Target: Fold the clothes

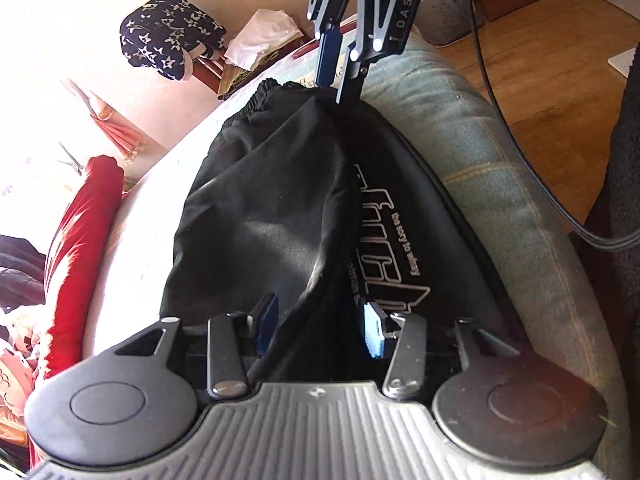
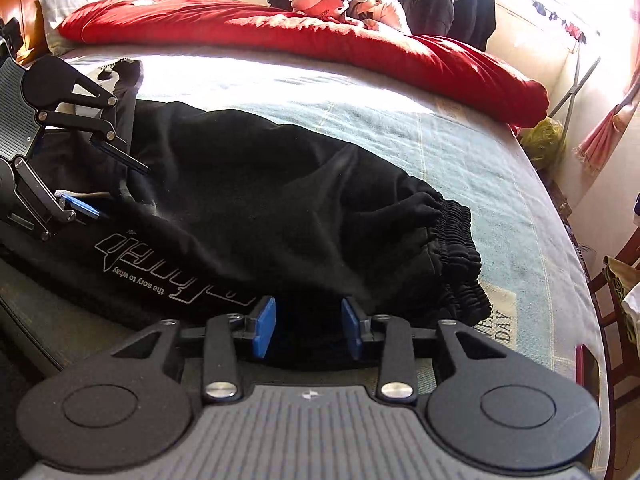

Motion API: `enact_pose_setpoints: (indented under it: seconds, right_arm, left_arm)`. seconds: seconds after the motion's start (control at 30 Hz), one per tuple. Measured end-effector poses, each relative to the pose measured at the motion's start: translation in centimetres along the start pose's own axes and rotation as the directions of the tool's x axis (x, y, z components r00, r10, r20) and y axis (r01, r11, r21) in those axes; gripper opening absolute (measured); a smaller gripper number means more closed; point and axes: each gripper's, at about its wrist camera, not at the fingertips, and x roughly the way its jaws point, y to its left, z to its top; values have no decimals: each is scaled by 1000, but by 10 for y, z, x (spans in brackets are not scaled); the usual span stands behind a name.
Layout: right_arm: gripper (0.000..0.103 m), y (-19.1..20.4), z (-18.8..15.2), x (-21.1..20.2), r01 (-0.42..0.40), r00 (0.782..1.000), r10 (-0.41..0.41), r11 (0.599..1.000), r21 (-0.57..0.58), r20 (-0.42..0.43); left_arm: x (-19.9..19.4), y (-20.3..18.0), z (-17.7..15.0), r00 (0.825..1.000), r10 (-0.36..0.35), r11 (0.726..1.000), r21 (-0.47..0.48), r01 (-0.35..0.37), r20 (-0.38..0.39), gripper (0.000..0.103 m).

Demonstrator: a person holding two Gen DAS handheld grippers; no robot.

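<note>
Left gripper (image 1: 318, 328): we see its blue pads spread, black cloth lying between them, not pinched.
Right gripper (image 2: 308, 328): fingers spread over the fabric's near edge; in the left view they look nearly together at a raised fold.
Black sweatpants (image 2: 280, 200): we find them flat on the bed, elastic waistband (image 2: 460, 256) rightward, white lettering (image 2: 160, 276) near us.
Bedsheet (image 2: 460, 152): pale blue, beneath the pants.
Red quilt (image 2: 320, 36): beyond, well apart.
</note>
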Motion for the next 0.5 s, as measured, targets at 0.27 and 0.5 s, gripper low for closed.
enact_pose_setpoints:
  seconds: [0.27,0.5]
  right_arm:
    - [52,71,30,-10,-4,998,7,999,-45,65]
    - [54,148,66,14,-19,999,27,984,-178,39]
  left_arm:
    - [-52,-3,-56,998,16,978,-207,-28,-62,54]
    - [-82,-1,-100,997,-17,947,-322,-6,-69,59]
